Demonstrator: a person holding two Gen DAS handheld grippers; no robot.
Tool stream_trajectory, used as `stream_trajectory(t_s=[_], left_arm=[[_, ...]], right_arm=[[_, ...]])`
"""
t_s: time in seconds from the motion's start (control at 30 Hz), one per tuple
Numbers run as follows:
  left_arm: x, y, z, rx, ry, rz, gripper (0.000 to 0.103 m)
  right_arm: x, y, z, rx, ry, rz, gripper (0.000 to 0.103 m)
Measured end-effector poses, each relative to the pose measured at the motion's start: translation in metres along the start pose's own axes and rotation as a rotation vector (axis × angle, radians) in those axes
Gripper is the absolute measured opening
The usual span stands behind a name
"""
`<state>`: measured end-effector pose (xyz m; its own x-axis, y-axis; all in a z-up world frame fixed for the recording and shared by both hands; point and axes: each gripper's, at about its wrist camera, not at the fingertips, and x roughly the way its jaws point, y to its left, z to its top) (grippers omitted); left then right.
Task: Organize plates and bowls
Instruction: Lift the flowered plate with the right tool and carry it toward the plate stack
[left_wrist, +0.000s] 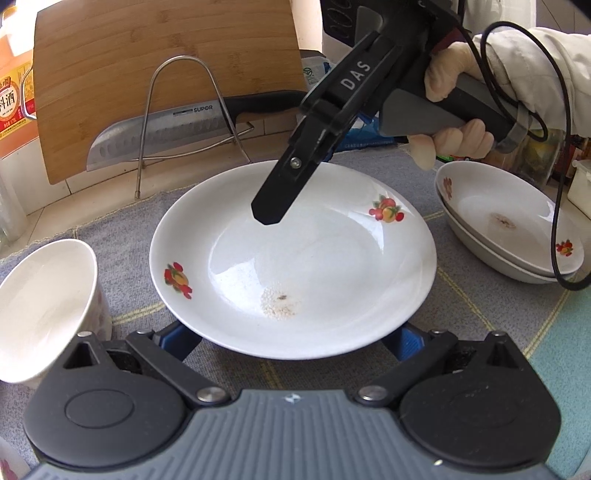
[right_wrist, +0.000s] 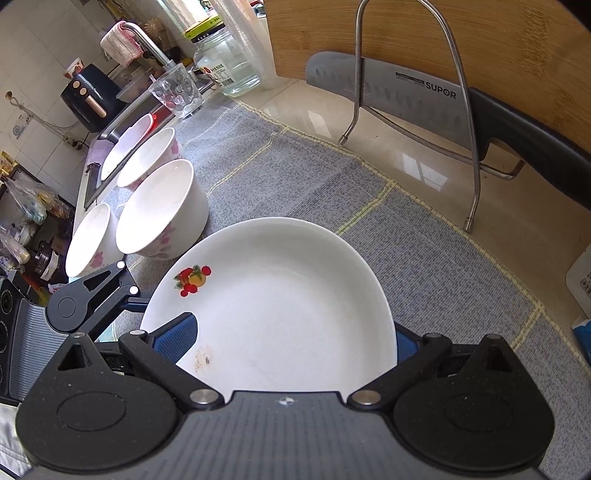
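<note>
A white plate with fruit prints (left_wrist: 314, 266) lies on the grey mat, also in the right wrist view (right_wrist: 280, 310). My left gripper (left_wrist: 295, 345) is open, its blue fingers (left_wrist: 177, 341) under the plate's near rim. My right gripper (right_wrist: 291, 341) is open astride the plate's rim, one blue finger (right_wrist: 177, 338) above the plate; it hangs over the plate's far side in the left view (left_wrist: 271, 212). Two stacked plates (left_wrist: 517, 225) sit to the right. White bowls with pink flowers (right_wrist: 162, 210) stand in a row to the left; one shows in the left view (left_wrist: 44, 306).
A bamboo cutting board (left_wrist: 155, 74) and a knife (left_wrist: 166, 133) rest in a wire rack (right_wrist: 461, 122) behind the mat. An oil bottle (left_wrist: 14, 96) stands far left. A glass tumbler (right_wrist: 177, 92), a jar (right_wrist: 229, 62) and a sink tap (right_wrist: 147, 44) are beyond the bowls.
</note>
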<state>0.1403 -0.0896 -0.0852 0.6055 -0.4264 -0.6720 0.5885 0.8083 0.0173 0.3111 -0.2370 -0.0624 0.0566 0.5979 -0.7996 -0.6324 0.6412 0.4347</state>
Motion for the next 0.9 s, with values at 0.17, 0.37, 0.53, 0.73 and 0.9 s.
stream_trajectory(t_s=[0.17,0.37,0.53,0.73,0.9], left_arm=[[-0.012,-0.003,0.0,0.008,0.002,-0.009,0.101],[-0.025,-0.009,0.0,0.031,0.0,-0.02,0.101],[-0.036,-0.014,0.001,0.052,-0.003,-0.032,0.101],[-0.048,-0.023,0.003,0.08,-0.01,-0.062,0.101],[-0.053,-0.034,0.007,0.123,-0.013,-0.095,0.101]], right_arm=[[-0.006,0.011,-0.007,0.006,-0.013,0.0,0.103],[-0.015,0.025,-0.017,0.004,-0.026,-0.005,0.103],[-0.025,0.034,-0.025,0.011,-0.041,-0.015,0.103],[-0.039,0.043,-0.039,0.024,-0.067,-0.037,0.103],[-0.052,0.046,-0.057,0.045,-0.089,-0.065,0.103]])
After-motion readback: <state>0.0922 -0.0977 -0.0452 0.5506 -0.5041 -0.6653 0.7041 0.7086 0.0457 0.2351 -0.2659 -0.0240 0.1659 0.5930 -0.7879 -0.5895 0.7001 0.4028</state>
